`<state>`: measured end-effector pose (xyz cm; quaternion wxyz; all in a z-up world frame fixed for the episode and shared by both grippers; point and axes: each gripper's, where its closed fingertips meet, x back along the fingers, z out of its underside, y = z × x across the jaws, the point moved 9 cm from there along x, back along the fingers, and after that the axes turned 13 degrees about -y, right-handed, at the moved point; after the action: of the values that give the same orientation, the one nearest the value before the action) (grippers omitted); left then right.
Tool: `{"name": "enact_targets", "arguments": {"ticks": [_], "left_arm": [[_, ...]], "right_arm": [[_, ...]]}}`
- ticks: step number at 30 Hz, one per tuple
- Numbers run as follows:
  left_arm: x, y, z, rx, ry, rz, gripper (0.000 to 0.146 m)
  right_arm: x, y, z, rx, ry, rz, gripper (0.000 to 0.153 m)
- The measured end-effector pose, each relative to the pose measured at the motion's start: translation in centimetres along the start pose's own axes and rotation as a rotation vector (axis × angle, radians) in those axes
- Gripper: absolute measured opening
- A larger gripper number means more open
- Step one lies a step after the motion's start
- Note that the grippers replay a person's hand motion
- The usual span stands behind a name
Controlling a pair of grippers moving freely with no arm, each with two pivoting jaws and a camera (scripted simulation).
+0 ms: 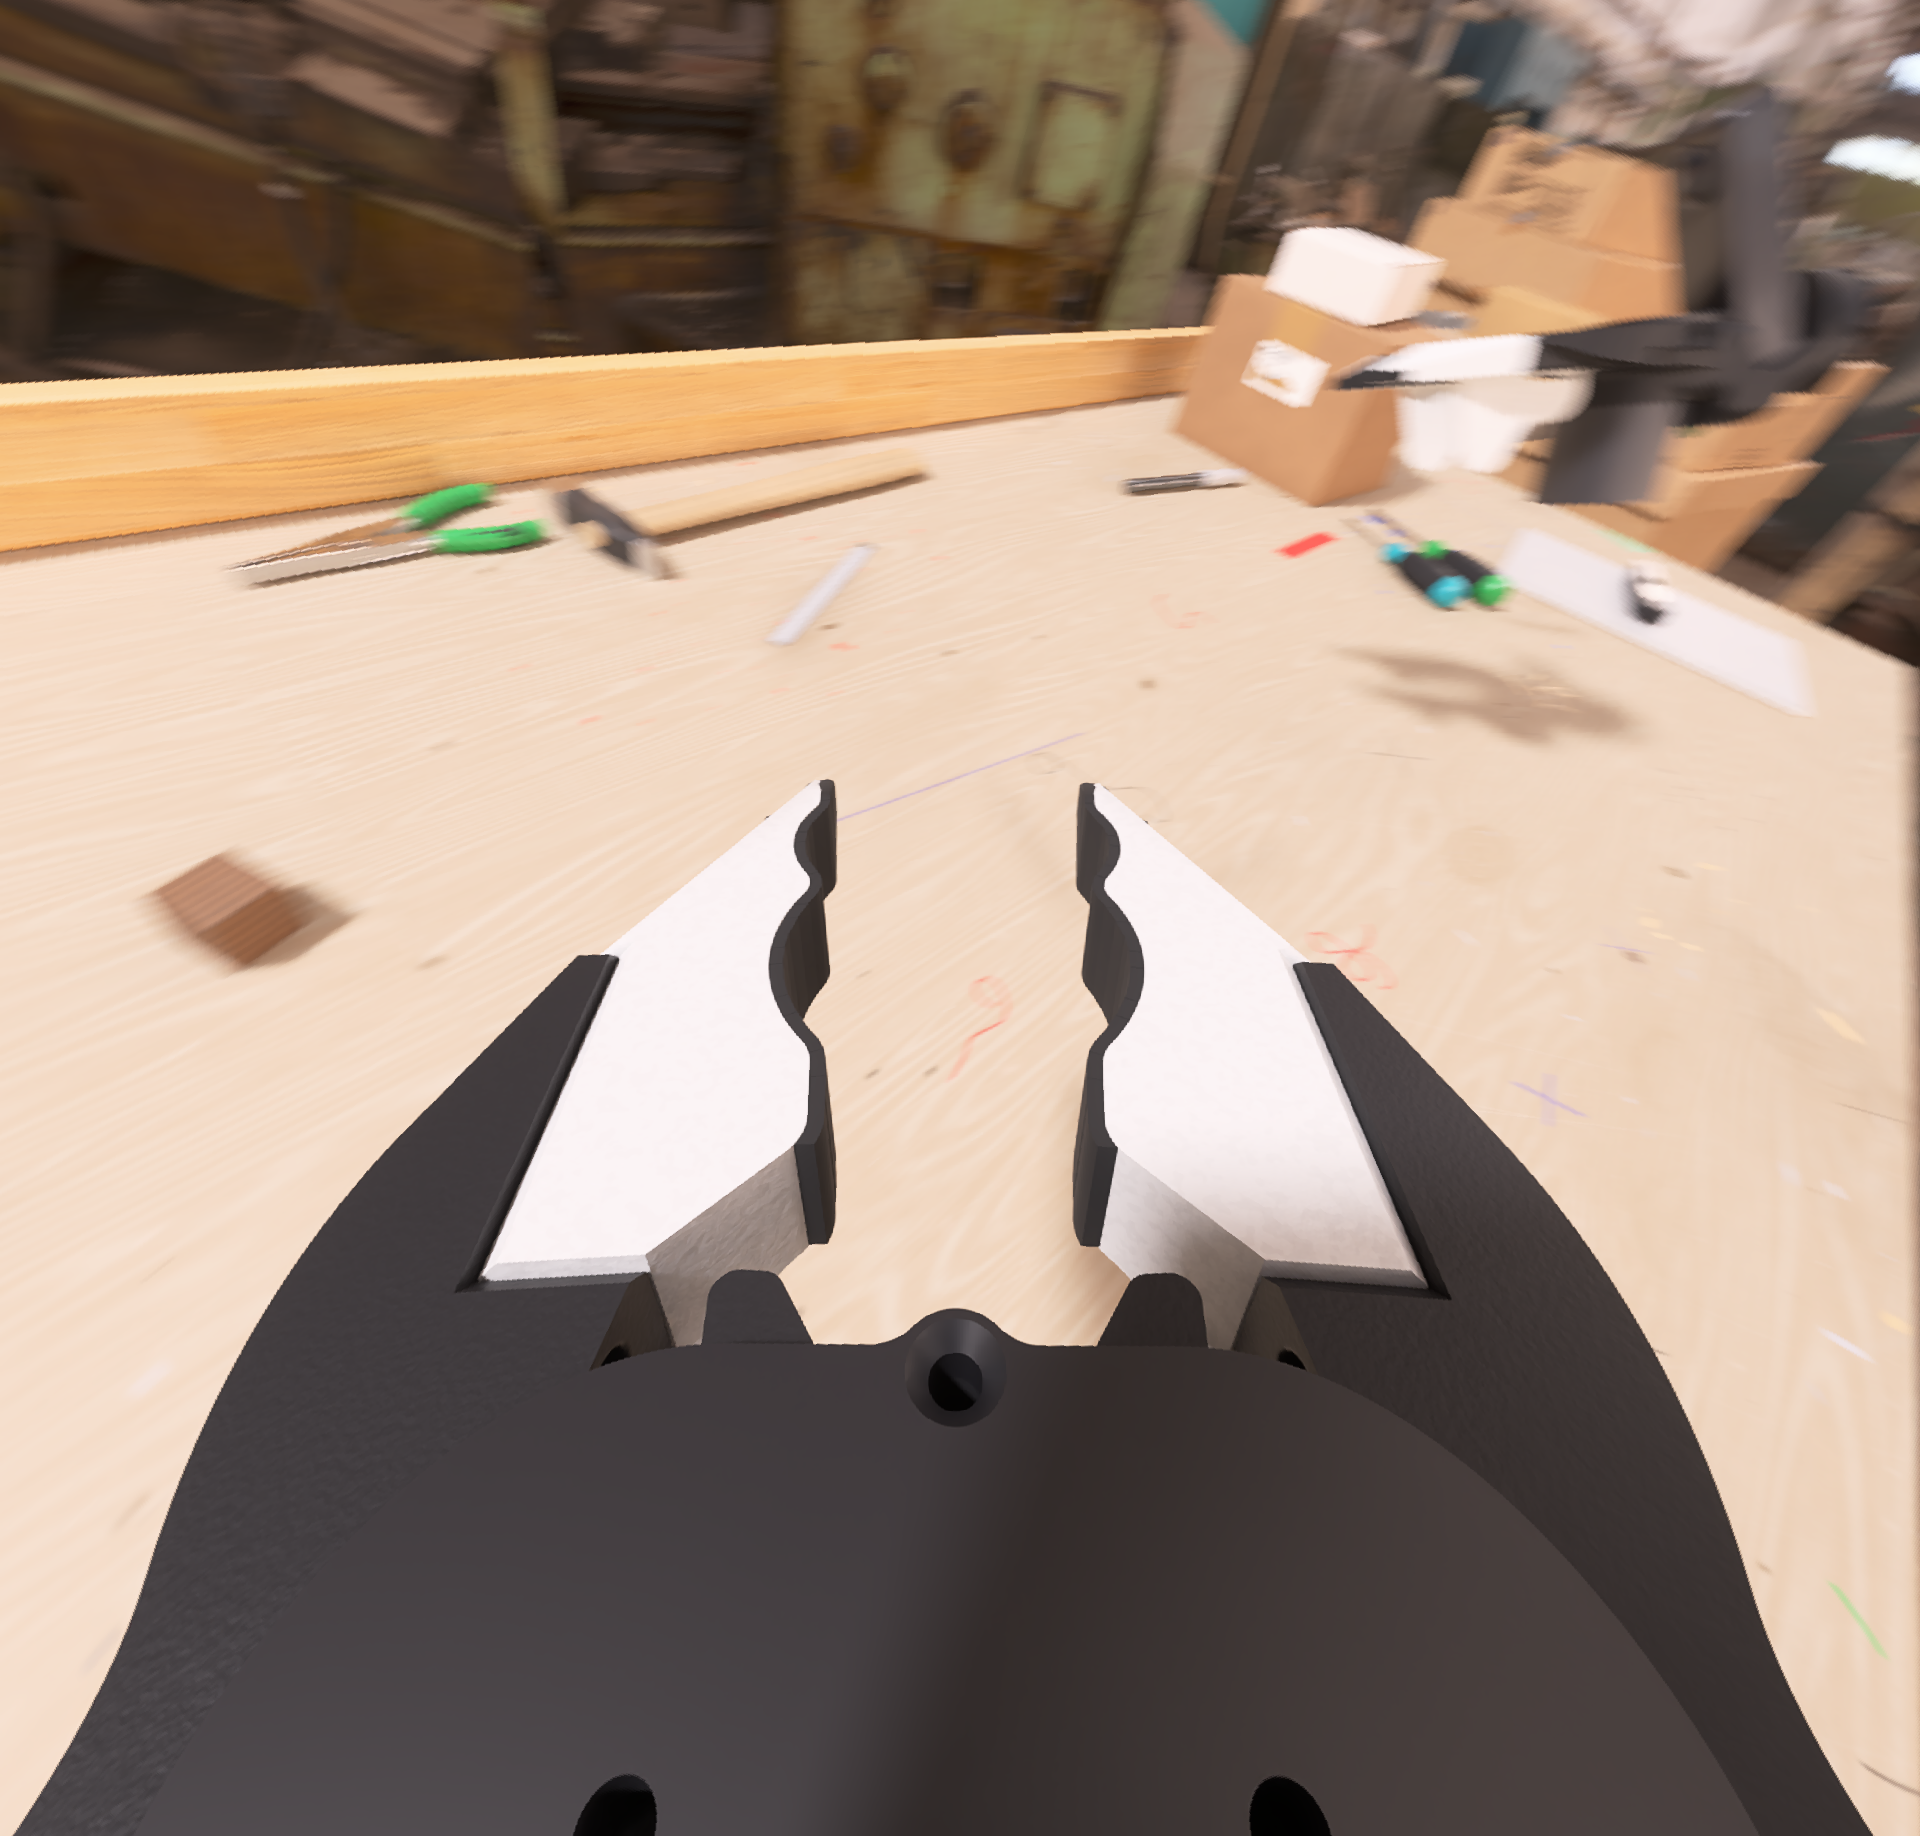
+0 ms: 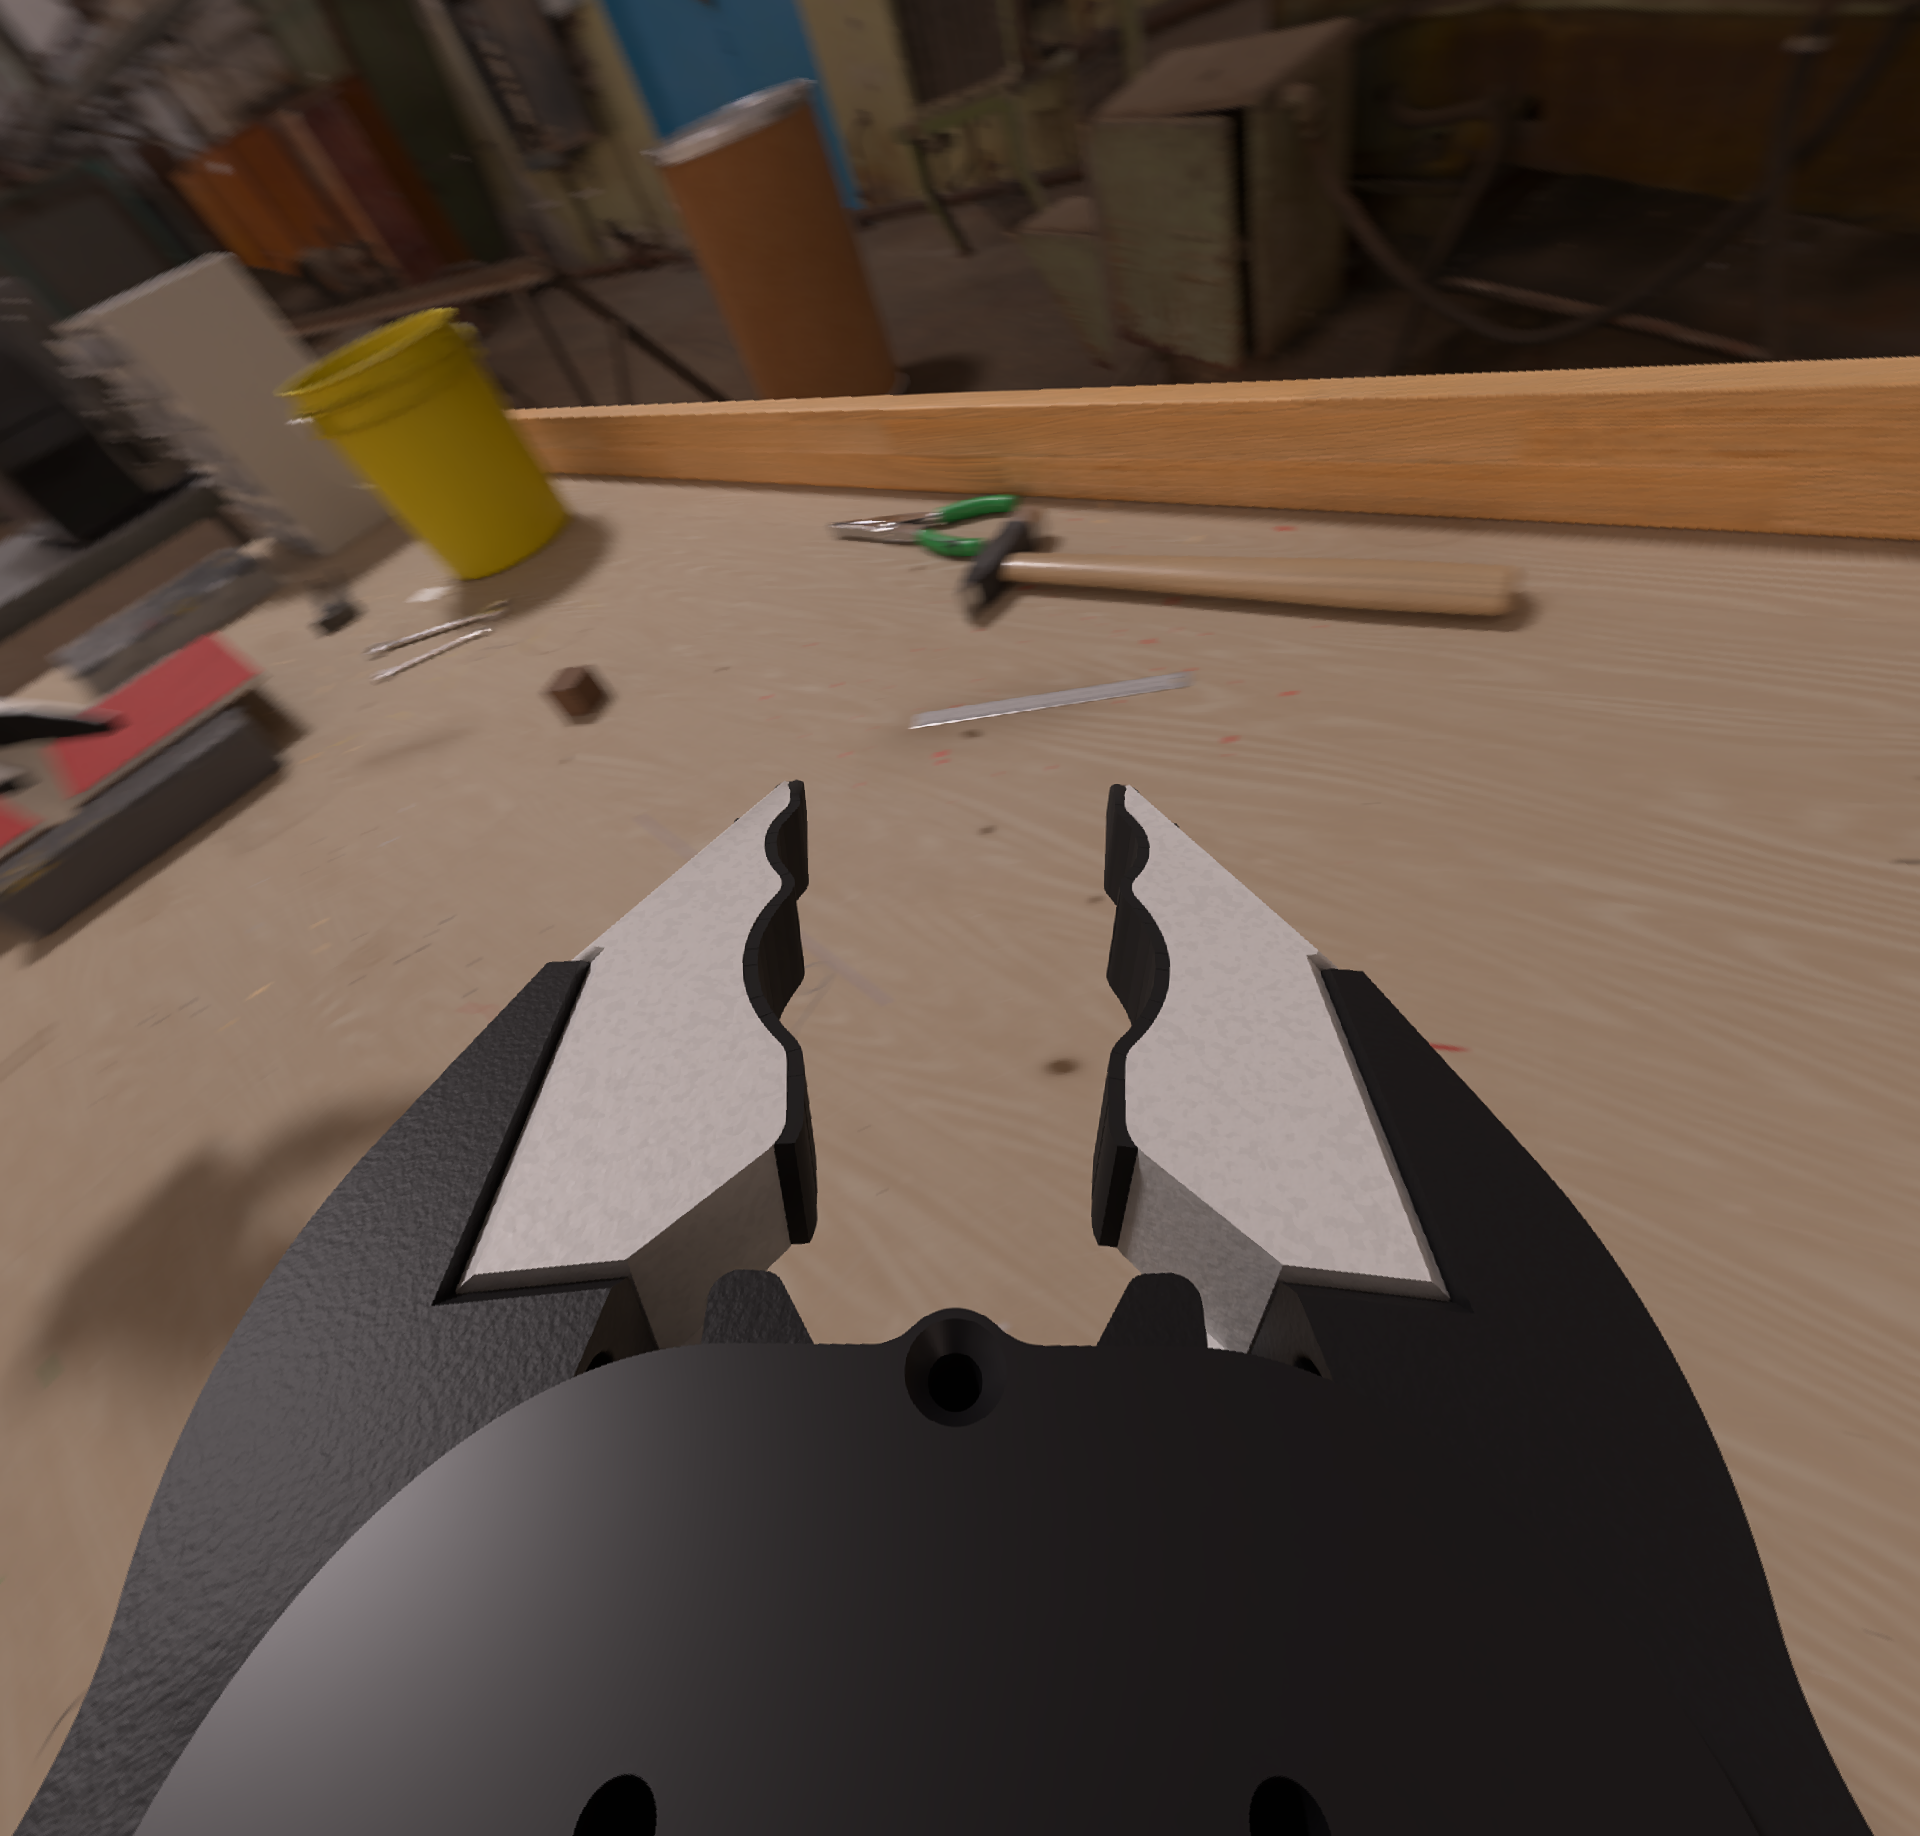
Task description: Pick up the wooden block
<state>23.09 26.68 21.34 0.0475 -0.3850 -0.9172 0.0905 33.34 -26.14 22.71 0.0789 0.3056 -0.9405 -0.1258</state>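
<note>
The wooden block (image 1: 237, 908) is a small dark-brown cube lying on the light wooden table (image 1: 623, 726), to the left of my left gripper (image 1: 956, 799) and apart from it. The left gripper is open and empty above the table. In the right wrist view the block (image 2: 577, 693) lies ahead and to the left of my right gripper (image 2: 956, 799), which is open and empty. The right gripper also shows in the left wrist view (image 1: 1455, 368), hovering at the far right.
Green-handled pliers (image 1: 416, 529), a hammer (image 1: 727, 513) and a thin metal strip (image 1: 821, 593) lie near a long wooden beam (image 1: 520, 436) at the back. Cardboard boxes (image 1: 1351, 384), screwdrivers (image 1: 1444, 571) and a marker (image 1: 1184, 482) are far right. A yellow bucket (image 2: 426, 436) stands far left.
</note>
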Motion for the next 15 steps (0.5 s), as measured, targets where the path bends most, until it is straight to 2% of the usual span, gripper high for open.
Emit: {"name": "enact_targets", "arguments": {"ticks": [3, 5, 8, 11, 15], "left_arm": [[3.3, 1.8, -0.7, -0.035, 0.005, -0.2, 0.053], [5.2, 2.8, -1.5, -0.049, -0.02, -0.324, 0.056], [6.0, 3.7, -2.7, -0.087, -0.046, -0.423, 0.054], [3.6, 5.8, -3.3, -0.182, 0.194, -0.438, 0.053], [-1.9, 10.5, -3.7, -0.431, 0.564, -0.379, 0.056]], "right_arm": [[1.8, 2.9, 2.0, -0.007, -0.014, -0.115, 0.059], [2.5, 3.7, 2.3, 0.022, -0.004, -0.113, 0.061], [3.7, 4.2, 1.3, 0.067, -0.008, -0.103, 0.063], [5.0, 4.4, 0.9, 0.049, -0.075, -0.139, 0.061], [6.0, 3.7, 0.9, 0.029, -0.059, -0.179, 0.06]]}}
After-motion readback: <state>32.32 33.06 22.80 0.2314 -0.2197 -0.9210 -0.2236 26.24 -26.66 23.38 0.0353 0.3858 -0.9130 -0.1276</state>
